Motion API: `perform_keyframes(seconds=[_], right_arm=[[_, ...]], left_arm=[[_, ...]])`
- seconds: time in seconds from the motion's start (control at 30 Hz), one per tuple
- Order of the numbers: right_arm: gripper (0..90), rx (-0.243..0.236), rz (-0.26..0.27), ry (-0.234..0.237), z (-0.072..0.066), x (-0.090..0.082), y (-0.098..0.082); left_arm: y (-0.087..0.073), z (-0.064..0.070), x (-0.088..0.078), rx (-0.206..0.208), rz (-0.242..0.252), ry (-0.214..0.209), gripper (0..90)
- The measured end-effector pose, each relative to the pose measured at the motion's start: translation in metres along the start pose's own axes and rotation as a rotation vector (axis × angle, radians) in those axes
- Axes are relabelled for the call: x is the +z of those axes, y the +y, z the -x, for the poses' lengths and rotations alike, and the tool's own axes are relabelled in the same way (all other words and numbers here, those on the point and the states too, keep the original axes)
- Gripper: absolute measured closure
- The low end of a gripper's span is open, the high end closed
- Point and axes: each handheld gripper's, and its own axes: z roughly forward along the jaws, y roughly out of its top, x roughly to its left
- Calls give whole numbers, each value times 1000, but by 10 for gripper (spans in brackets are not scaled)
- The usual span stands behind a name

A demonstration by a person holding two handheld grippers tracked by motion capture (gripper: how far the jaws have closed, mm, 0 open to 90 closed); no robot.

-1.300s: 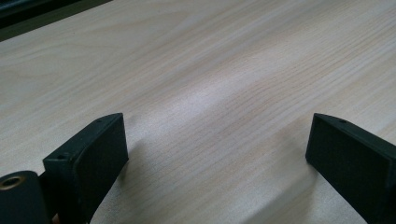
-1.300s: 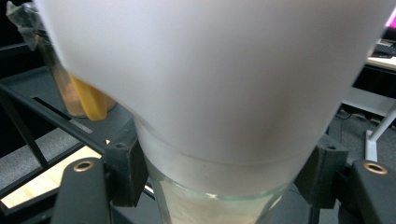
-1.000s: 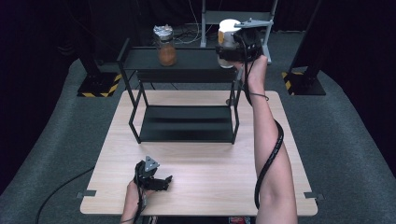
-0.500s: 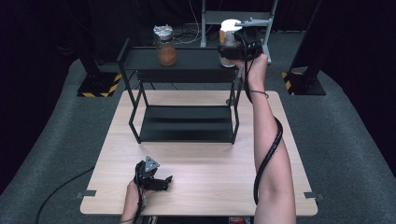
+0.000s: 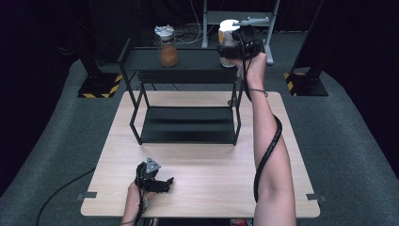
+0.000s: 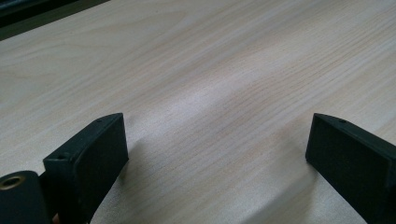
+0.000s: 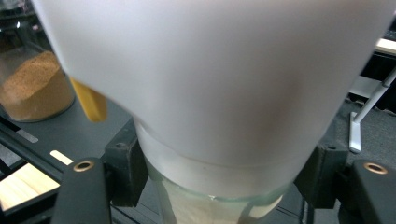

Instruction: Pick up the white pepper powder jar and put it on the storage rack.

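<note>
Nothing much has shifted since the earlier frames: the right hand-held gripper (image 5: 229, 47) holds at the same spot at the right end of the rack's top shelf, and the left hand-held gripper (image 5: 157, 181) rests where it was on the counter (image 5: 202, 188). At the right end of the black two-tier rack (image 5: 188, 63), the right hand-held gripper pinches a jar with a white lid (image 5: 227, 36); in the right gripper view its two black jaws press against either side of the jar (image 7: 219, 186) just under the broad white lid, and the glass below holds something pale. Whether the jar's base rests on the shelf or hangs just above it cannot be told. A second jar with brown powder (image 5: 167, 47) and a foil-like top stands upright on the same shelf, well apart to the left; it also appears in the right gripper view (image 7: 35, 88). Near the front edge of the counter, the left hand-held gripper (image 6: 215, 154) lies low with its jaws spread wide, bare wood (image 6: 210, 70) between them.
</note>
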Motion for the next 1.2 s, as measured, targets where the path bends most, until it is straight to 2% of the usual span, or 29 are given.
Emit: perform_keyframes(seconds=[0.2, 0.3, 0.4, 0.57, 1.2], right_arm=[[299, 13, 2, 5, 0, 5, 0], [299, 58, 17, 22, 7, 7, -5], [299, 76, 25, 33, 11, 8, -8], [300, 48, 18, 16, 5, 7, -6], [296, 46, 15, 13, 4, 7, -5]], left_arm=[[0, 0, 0, -3, 1, -3, 49], [0, 0, 0, 2, 0, -1, 49], [0, 0, 0, 0, 1, -2, 49], [0, 0, 0, -1, 2, -1, 49], [0, 0, 0, 0, 2, -1, 49]])
